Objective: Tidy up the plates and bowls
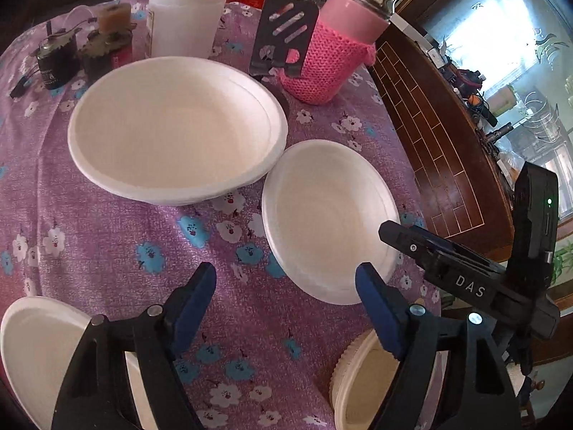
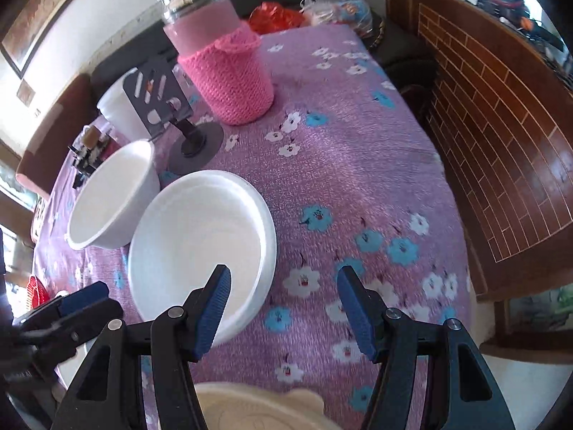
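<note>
A large white foam bowl (image 1: 172, 129) sits on the purple flowered tablecloth; it also shows in the right wrist view (image 2: 107, 200). A smaller white foam plate (image 1: 326, 218) lies to its right, also in the right wrist view (image 2: 200, 243). Another white plate (image 1: 39, 344) lies at the lower left. My left gripper (image 1: 286, 304) is open and empty above the cloth, just short of the small plate. My right gripper (image 2: 283, 301) is open and empty, its left finger over the small plate's near rim. The right gripper also shows in the left wrist view (image 1: 447, 261).
A pink jar in a knitted sleeve (image 1: 333, 43), a black phone stand (image 1: 283, 32), a white plastic jar (image 1: 186, 14) and small dark jars (image 1: 61, 57) stand at the back. A cream ridged dish (image 1: 361, 387) sits near the front edge. The table edge (image 1: 404, 132) drops to a wooden floor on the right.
</note>
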A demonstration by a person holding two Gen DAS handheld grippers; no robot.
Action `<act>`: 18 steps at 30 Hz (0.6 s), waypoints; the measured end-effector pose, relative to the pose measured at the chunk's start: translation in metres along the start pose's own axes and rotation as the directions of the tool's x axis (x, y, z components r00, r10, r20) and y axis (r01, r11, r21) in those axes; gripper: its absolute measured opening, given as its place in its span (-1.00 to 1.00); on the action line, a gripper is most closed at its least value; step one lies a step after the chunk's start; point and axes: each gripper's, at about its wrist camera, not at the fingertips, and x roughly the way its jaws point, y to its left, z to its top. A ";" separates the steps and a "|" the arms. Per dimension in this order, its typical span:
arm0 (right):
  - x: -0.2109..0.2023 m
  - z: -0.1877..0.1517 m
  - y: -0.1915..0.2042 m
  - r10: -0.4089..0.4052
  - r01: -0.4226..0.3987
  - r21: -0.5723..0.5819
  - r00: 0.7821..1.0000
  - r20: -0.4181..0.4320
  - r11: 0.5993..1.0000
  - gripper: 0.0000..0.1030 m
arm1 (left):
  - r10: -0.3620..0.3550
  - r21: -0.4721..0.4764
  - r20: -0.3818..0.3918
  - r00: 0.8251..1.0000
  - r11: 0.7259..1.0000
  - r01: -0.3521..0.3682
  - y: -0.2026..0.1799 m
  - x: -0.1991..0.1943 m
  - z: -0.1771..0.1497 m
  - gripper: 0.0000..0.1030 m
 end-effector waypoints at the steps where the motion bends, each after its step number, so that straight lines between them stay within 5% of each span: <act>1: 0.006 0.003 0.001 0.000 0.000 -0.007 1.000 -0.015 1.000 0.21 | -0.003 -0.003 -0.010 1.000 1.000 0.003 0.000 0.005 0.000 0.54; 2: 0.012 0.006 0.002 -0.001 0.001 -0.012 1.000 -0.029 1.000 0.14 | -0.002 -0.001 -0.016 1.000 1.000 0.002 -0.001 0.009 0.001 0.54; 4: 0.022 0.010 0.004 0.011 -0.012 -0.020 0.998 -0.059 1.000 -0.45 | 0.003 0.000 -0.017 1.000 1.000 -0.003 -0.002 0.015 0.002 0.54; 6: 0.028 0.009 0.004 0.040 -0.041 -0.016 0.996 -0.083 0.999 -0.71 | 0.001 -0.013 -0.019 1.000 1.000 -0.001 -0.001 0.018 0.003 0.52; 11: 0.026 0.000 -0.002 0.114 -0.116 -0.008 0.987 -0.114 0.993 -0.73 | -0.011 -0.022 -0.027 1.000 1.000 0.011 0.002 0.024 0.008 0.36; 16: 0.021 -0.005 -0.010 0.158 -0.157 0.011 0.980 -0.123 0.987 -0.74 | -0.049 -0.011 -0.058 0.997 0.999 0.048 -0.002 0.034 0.012 -0.11; 18: 0.018 -0.006 -0.010 0.161 -0.161 0.008 0.980 -0.119 0.987 -0.74 | -0.069 -0.013 -0.060 0.996 0.998 0.068 -0.004 0.035 0.013 -0.12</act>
